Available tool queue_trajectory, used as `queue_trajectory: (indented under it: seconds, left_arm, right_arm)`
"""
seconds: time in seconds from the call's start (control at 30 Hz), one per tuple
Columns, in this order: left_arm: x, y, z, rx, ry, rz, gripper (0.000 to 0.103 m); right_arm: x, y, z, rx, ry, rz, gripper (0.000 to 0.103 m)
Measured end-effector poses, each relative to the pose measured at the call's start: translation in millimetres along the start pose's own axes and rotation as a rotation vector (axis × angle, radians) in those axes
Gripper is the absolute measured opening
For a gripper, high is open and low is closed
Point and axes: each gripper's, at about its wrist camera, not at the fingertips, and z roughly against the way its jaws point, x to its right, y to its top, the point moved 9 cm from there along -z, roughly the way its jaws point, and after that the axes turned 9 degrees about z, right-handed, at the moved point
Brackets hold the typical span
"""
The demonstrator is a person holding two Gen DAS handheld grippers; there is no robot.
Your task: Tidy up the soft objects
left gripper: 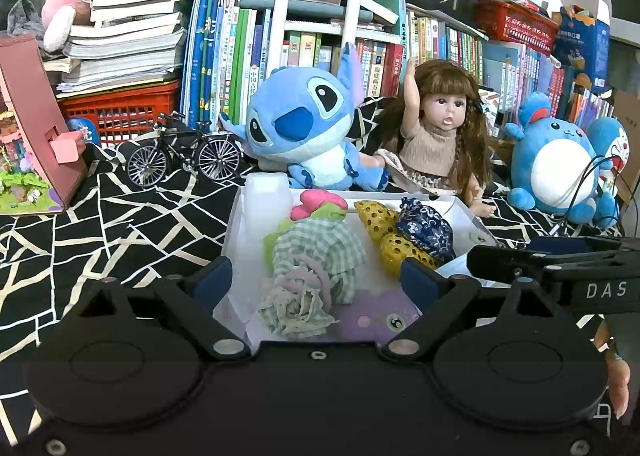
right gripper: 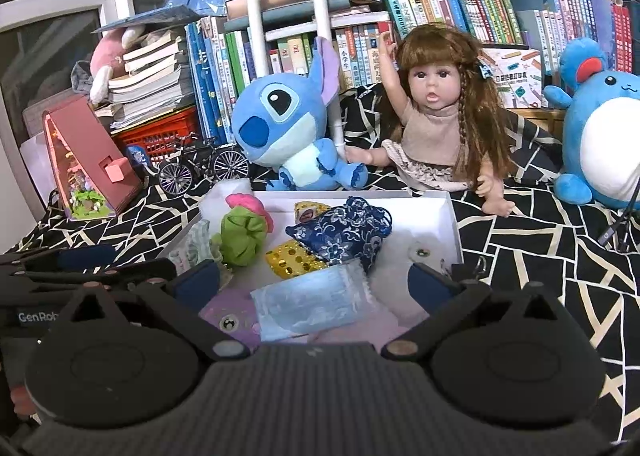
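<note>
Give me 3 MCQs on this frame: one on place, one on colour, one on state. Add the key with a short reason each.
1. Where does the blue floral pouch lie?
A. inside the white box
B. on the doll's lap
C. beside the toy bicycle

2. What colour is the bow on the green plush?
A. yellow
B. pink
C. black

3. How do the jaws of the right gripper stand?
A. shut on the pouch
B. shut on nothing
C. open, around the pale blue packet

Key:
1 A: the pouch rests within the box walls, partly on the gold sequin items.
2 B: a pink bow sits at the plush's top.
3 C: both blue pads stand wide apart, with the packet between them.
</note>
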Motion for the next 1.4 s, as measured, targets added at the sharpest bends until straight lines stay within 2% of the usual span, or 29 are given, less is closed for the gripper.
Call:
queue_trajectory:
  seconds: [0.4, 0.77, 1.13, 1.4]
  left_arm:
    - [-8, -4, 9, 0.013, 0.005, 0.01, 0.1]
    - [-15, -16, 20, 0.005, 0.015, 0.022, 0.1]
    - [-21, -43, 25, -0.017, 0.047, 0.005, 0.1]
    - [-29, -64, 14, -0.037, 0.098, 0.006, 0.1]
  right_arm:
    - [9, -8, 9, 0.019, -0.038, -0.024, 0.103]
    - [9, -21, 23, 0.049, -0.096, -0.014, 0.103]
    - [-1, -43, 36, 0.069, -0.138, 0.02, 0.103]
    - [-2, -67, 27, 0.023, -0.155, 0.026, 0.103]
